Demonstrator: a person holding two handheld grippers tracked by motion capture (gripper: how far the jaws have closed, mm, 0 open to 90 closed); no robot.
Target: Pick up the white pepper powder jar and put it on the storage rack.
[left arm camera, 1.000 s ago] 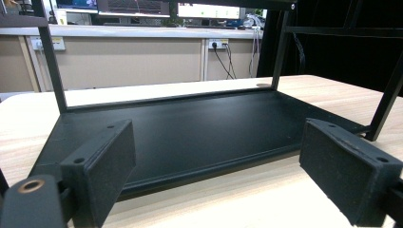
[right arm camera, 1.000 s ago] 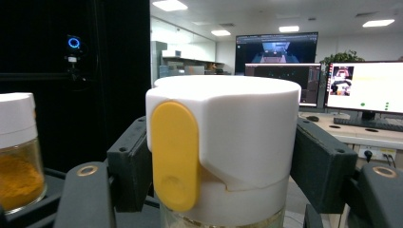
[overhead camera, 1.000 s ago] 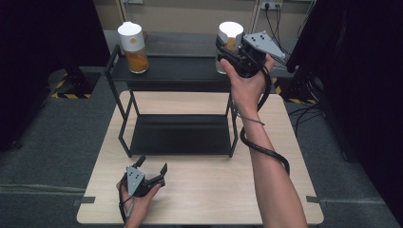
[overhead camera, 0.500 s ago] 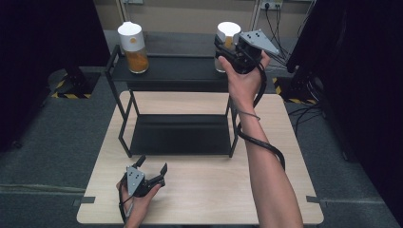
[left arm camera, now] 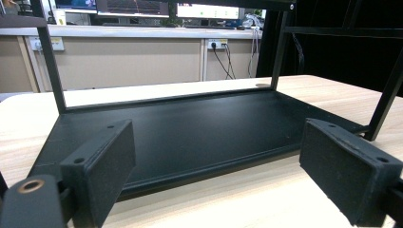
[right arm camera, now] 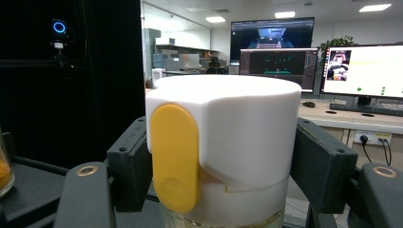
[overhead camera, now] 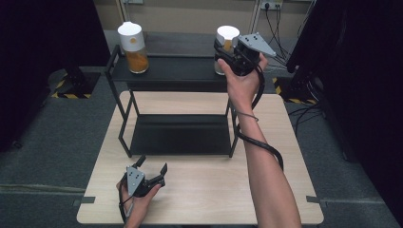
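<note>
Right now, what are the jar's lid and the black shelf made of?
The lid looks like smooth matte white plastic with a glossy yellow plastic tab; its molded edges suggest that. The black shelf seems to be painted metal: thin straight bars, flat dull tray. The jar body below looks clear, glass or plastic.

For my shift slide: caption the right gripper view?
Right gripper clamps a white-lidded jar with a yellow tab.

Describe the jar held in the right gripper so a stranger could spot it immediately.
A black two-tier rack stands at the far side of the wooden table. On its top shelf stand two white-lidded jars; take the right-hand jar. Unlike the other jar, it sits clamped in the right gripper.
</note>
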